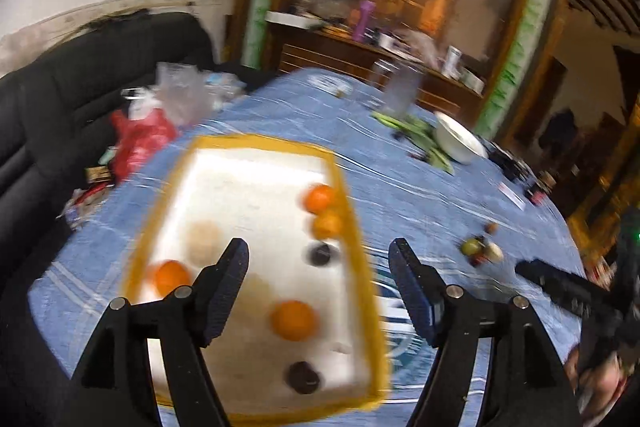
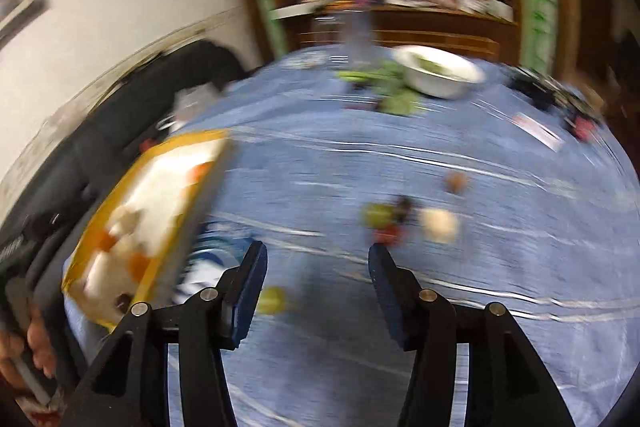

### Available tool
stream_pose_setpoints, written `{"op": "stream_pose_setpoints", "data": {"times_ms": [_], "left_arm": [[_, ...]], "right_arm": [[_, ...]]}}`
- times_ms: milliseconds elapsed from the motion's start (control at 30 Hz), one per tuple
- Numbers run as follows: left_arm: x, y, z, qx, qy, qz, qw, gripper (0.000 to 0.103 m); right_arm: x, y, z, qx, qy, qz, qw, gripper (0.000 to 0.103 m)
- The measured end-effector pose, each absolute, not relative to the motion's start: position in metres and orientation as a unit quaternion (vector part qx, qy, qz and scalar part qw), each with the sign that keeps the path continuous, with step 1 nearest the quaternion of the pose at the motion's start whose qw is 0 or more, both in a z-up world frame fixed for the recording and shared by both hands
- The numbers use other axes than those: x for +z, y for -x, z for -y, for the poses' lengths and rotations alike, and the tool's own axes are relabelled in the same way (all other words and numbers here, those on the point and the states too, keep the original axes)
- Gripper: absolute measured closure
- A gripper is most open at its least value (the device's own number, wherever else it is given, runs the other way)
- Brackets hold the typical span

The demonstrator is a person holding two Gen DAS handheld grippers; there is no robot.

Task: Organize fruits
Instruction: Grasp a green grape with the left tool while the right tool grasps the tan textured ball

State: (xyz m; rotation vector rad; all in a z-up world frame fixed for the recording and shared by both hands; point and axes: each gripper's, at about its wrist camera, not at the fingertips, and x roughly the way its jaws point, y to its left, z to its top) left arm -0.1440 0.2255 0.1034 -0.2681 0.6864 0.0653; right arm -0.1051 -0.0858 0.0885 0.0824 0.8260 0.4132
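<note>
A yellow-rimmed white tray (image 1: 344,187) lies on the blue tablecloth and holds several oranges (image 1: 294,319), two dark fruits (image 1: 303,377) and a pale fruit (image 1: 204,241). My left gripper (image 1: 318,263) is open and empty above the tray. A small cluster of loose fruits (image 1: 480,251) lies on the cloth to the right. In the right wrist view the tray (image 2: 104,211) is at the left, the loose fruits (image 2: 400,219) lie ahead, and a green fruit (image 2: 272,299) sits by the left finger. My right gripper (image 2: 318,263) is open and empty above the cloth.
A white bowl (image 2: 440,73) with green vegetables (image 2: 384,79) beside it stands at the far side of the table. A clear jar (image 1: 400,91), plastic bags (image 1: 144,135) and a black sofa (image 1: 60,95) are at the left. Small items (image 2: 540,131) lie at the right edge.
</note>
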Motion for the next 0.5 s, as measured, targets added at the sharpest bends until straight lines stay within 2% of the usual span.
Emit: {"op": "stream_pose_setpoints", "data": {"times_ms": [233, 500], "left_arm": [[0.082, 0.121, -0.141, -0.064, 0.082, -0.386, 0.916, 0.031], [0.041, 0.096, -0.098, -0.086, 0.008, -0.411, 0.908, 0.032]], "right_arm": [[0.073, 0.081, 0.146, 0.142, -0.077, -0.410, 0.898, 0.046], [0.049, 0.058, 0.141, 0.132, -0.053, -0.433, 0.890, 0.047]]}}
